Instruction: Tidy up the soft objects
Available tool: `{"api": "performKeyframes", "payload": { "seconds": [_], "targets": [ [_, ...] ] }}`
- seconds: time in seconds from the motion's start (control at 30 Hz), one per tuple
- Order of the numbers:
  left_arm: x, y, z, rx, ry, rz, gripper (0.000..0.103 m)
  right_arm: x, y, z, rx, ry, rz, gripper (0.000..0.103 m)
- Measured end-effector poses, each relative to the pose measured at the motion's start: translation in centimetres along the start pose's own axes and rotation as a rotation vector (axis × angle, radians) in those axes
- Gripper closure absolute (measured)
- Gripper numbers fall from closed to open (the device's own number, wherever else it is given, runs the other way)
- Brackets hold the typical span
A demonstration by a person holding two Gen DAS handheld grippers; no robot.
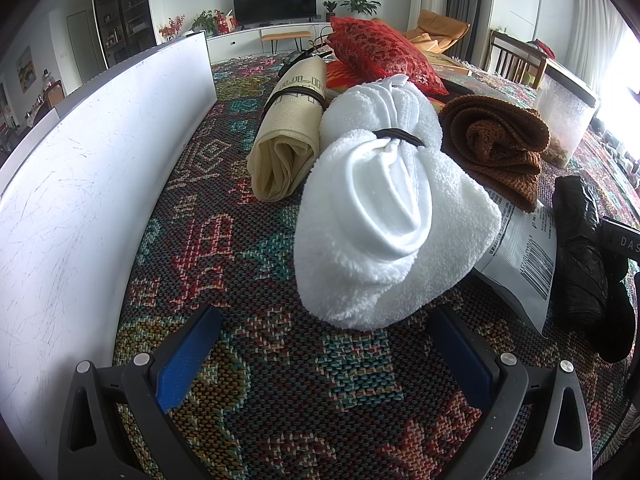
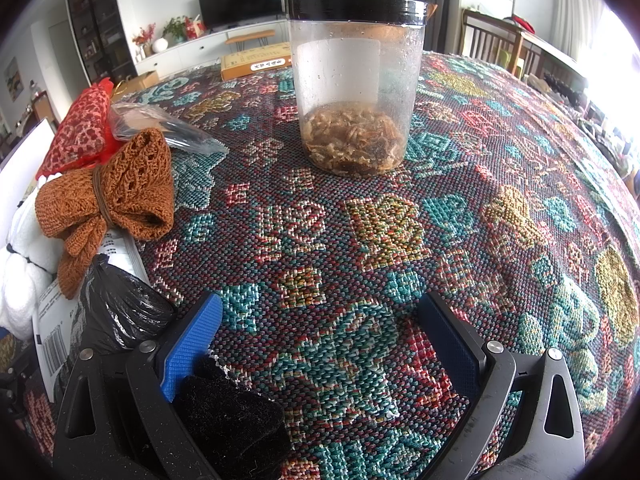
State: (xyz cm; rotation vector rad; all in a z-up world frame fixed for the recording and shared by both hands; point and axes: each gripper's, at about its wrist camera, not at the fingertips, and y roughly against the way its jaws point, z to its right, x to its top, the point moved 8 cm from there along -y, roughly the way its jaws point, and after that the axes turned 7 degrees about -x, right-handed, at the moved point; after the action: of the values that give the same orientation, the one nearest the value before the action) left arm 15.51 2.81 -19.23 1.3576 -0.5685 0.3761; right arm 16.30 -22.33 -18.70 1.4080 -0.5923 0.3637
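Observation:
A white fluffy towel bundle (image 1: 384, 216) tied with a dark band lies on the patterned cloth just ahead of my open, empty left gripper (image 1: 324, 356). Behind it lie a cream rolled cloth (image 1: 288, 140), a brown knitted cloth (image 1: 500, 144) and red cushions (image 1: 384, 56). In the right wrist view the brown knit (image 2: 108, 200), tied in the middle, lies at the left, with the white towel (image 2: 20, 260) at the edge. My right gripper (image 2: 320, 340) is open; a black fuzzy item (image 2: 232, 416) sits by its left finger, not gripped.
A white board (image 1: 100, 168) stands along the left. A clear jar (image 2: 352, 84) with a black lid holds dried bits. A black plastic bag (image 2: 116, 308), a printed white package (image 1: 524, 252) and a clear wrapper (image 2: 160, 124) lie near the cloths.

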Motion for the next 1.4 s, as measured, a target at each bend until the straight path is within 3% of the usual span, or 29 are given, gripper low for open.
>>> {"api": "performKeyframes", "payload": {
  "seconds": [1.0,1.07,1.23,1.4],
  "targets": [
    [-0.1,0.1,0.0,-0.004,-0.002,-0.006,0.0,0.0,0.0,0.0,-0.001,0.0,0.001,0.003],
    [-0.4,0.5,-0.1,-0.023,-0.001,-0.018,0.0,0.0,0.0,0.0,-0.001,0.0,0.001,0.003],
    [-1.8,3.0,0.1,-0.19,0.043,-0.012,0.0,0.0,0.0,0.0,-0.001,-0.001,0.001,0.003],
    [-2.1,5.7,0.3,-0.23,0.01,0.01,0.0,0.0,0.0,0.0,-0.001,-0.001,0.001,0.003]
  ]
}}
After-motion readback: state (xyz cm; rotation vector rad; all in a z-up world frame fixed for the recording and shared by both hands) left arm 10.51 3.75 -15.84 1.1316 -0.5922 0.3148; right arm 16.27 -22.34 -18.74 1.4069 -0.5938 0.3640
